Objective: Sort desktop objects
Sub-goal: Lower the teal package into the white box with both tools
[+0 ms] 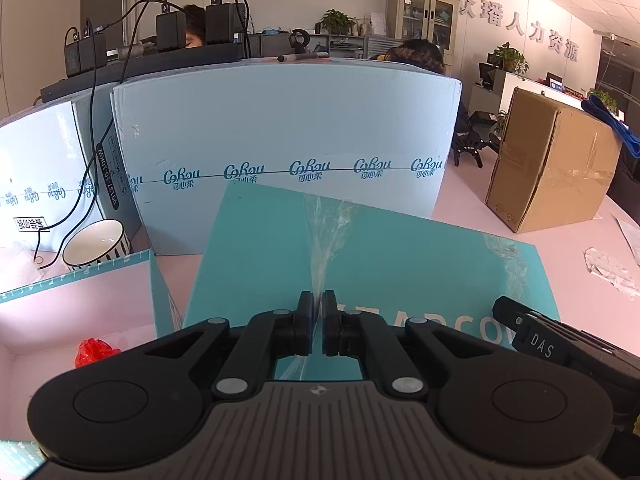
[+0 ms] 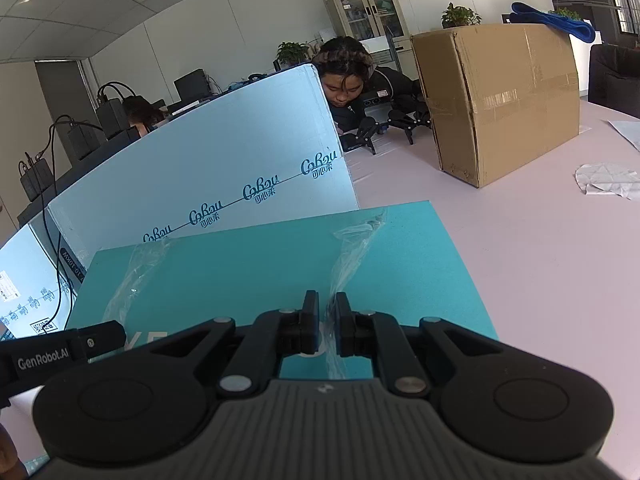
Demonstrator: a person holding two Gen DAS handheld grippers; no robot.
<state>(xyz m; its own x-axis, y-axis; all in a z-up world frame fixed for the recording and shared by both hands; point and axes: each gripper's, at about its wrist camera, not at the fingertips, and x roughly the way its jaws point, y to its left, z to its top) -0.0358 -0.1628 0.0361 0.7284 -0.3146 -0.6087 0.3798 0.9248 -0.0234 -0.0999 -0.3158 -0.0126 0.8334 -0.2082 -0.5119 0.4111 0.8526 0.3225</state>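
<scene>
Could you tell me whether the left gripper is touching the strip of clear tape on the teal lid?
Touching. In the left wrist view, the left gripper is shut on the clear tape strip, which runs up from the teal lid straight between its fingers.

bright even office light, sharp focus, perhaps window glare, bowed fisheye edges

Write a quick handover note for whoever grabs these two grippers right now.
Left gripper: shut on a clear tape strip of the teal lid.
Right gripper: shut on the lid's other tape strip.
The lid is held tilted beside the open teal box, which holds a red item.
A striped cup stands behind the box.
Done: lid gripped at both strips.
Left: probably setting the lid on the box.
</scene>
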